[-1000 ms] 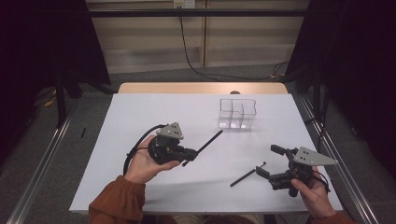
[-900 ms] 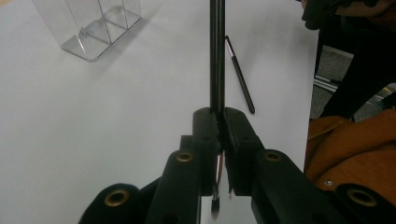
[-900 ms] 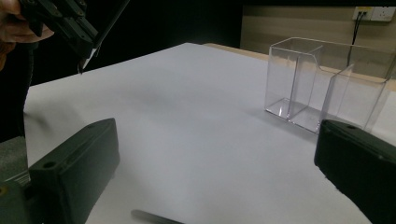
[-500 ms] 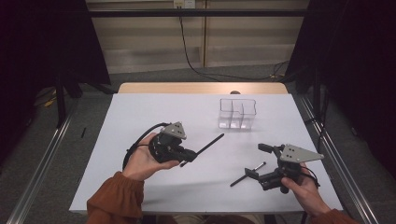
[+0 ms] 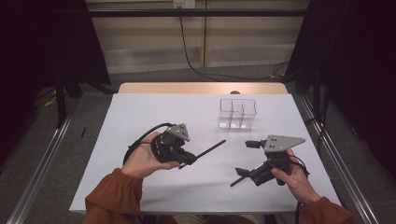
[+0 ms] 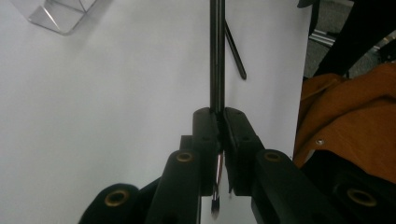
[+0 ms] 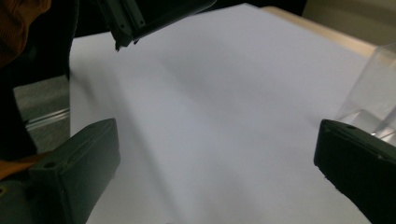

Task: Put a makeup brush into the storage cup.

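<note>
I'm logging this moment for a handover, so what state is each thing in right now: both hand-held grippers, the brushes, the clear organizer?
Left hand-held gripper: shut on a brush.
Held brush: clamped, handle sticking out past the jaws, off the table.
Right hand-held gripper: open, nothing between the jaws.
Second brush: lying flat on the table beside the right hand-held gripper.
Clear organizer: upright, looks empty.
</note>
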`<state>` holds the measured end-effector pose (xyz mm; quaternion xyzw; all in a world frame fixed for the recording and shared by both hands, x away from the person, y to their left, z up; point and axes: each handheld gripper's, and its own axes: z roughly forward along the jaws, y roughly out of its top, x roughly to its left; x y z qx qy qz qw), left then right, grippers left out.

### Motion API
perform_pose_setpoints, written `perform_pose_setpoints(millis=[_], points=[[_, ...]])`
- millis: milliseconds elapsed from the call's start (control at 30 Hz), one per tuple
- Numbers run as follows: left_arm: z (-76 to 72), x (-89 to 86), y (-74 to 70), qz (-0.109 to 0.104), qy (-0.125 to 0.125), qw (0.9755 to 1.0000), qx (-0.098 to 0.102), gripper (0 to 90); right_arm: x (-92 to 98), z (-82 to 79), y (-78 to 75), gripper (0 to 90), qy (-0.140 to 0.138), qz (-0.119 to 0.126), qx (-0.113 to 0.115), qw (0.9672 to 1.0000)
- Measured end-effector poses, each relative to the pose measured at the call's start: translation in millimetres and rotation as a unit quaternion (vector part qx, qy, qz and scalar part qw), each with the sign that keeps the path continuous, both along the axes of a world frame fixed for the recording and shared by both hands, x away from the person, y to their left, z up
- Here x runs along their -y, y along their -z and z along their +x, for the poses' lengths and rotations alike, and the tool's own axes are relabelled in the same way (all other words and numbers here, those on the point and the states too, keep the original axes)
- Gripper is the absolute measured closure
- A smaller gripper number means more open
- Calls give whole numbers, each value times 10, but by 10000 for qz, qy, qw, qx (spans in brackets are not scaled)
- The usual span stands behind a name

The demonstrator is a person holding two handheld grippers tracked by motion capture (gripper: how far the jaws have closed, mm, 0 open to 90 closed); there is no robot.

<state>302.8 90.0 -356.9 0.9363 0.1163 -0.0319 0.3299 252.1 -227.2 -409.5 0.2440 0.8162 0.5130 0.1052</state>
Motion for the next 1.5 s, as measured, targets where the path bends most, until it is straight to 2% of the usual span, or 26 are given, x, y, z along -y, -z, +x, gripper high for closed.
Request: perform_pose_setpoints(millis=[67, 167, 267, 333, 400, 600, 667, 733, 767, 900, 1000, 1033, 1067, 1133, 1367, 1400, 1500], points=[[-1, 14, 7, 38, 1, 10000, -26, 840, -91, 50, -18, 3, -151, -173, -36, 9997], [-7, 30, 15, 131, 26, 9999, -4, 840, -125, 71, -33, 3, -231, -217, -92, 9995], [-7, 34, -2, 237, 65, 9996, 109, 840, -153, 104, -62, 3, -280, -243, -115, 9992], [-4, 40, -9, 299, 125, 9994, 106, 840, -162, 119, -75, 3, -308, -278, -148, 9990], [-1, 55, -18, 406, 199, 9989, 107, 840, -185, 148, -91, 4, -461, -301, -232, 9982], [17, 115, -24, 592, 321, 9977, 85, 840, -268, 180, -136, 13, -675, -433, -209, 9966], [31, 138, -36, 683, 416, 9968, 95, 840, -300, 194, -155, 16, -785, -530, -262, 9952], [28, 158, -40, 714, 426, 9965, 98, 840, -345, 216, -189, 17, -878, -762, -240, 9929], [23, 170, -43, 721, 419, 9965, 102, 840, -345, 216, -189, 17, -878, -762, -240, 9929], [18, 202, -61, 855, 493, 9951, 115, 840, -381, 271, -244, 17, -1072, -961, -449, 9886], [28, 219, -60, 977, 572, 9935, 114, 840, -393, 315, -268, 20, -1098, -1113, -469, 9866], [32, 225, -54, 1020, 579, 9930, 131, 840, -398, 330, -275, 20, -1137, -1158, -504, 9855], [39, 229, -45, 1048, 593, 9926, 153, 840, -419, 360, -286, 20, -1199, -1306, -522, 9828], [49, 234, -31, 1085, 623, 9920, 160, 840, -430, 366, -288, 20, -1225, -1359, -541, 9816], [58, 295, 10, 1252, 686, 9896, 191, 840, -576, 426, -290, 38, -1572, -1966, -736, 9650], [47, 305, 12, 1243, 635, 9901, 153, 840, -593, 437, -297, 39, -1620, -2046, -760, 9623], [51, 315, 8, 1316, 689, 9888, 161, 840, -638, 457, -318, 45, -1783, -2226, -747, 9556]])
